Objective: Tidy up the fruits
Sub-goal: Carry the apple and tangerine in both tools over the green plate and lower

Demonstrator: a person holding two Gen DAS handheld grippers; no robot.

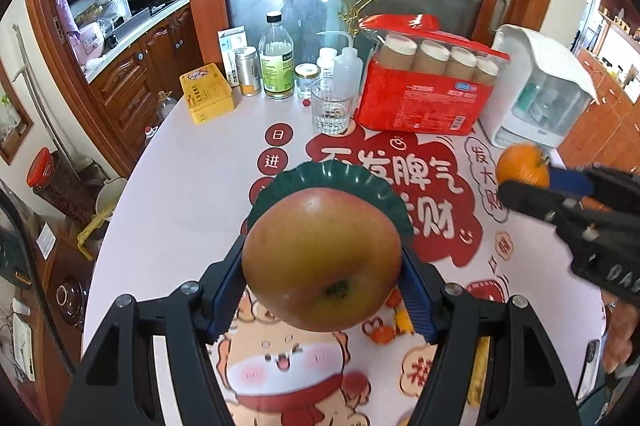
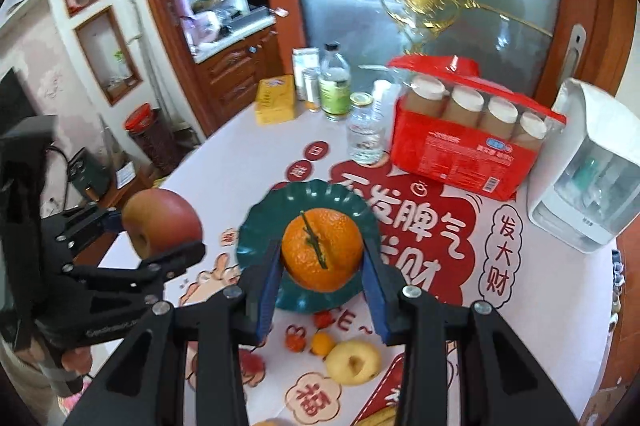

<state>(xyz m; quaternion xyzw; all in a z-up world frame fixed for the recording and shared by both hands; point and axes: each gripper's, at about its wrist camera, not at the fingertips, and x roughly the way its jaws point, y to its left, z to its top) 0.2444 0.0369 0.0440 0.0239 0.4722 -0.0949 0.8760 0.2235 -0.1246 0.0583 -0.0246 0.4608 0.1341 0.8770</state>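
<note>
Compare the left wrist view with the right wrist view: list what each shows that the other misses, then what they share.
Only the left wrist view: the apple's underside, filling the frame between the left gripper pads.

Only the right wrist view: a yellow pear lying on the tablecloth near the camera.

Both: the apple in the left gripper, the orange in the right gripper, the empty green plate, the red package, and the drinking glass.

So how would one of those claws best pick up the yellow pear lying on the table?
The round yellow pear lies on its side, its end dimple facing up. Probably come straight down from above and close the fingers across its widest, rounded middle, where opposite sides give the pads an even hold.
</note>
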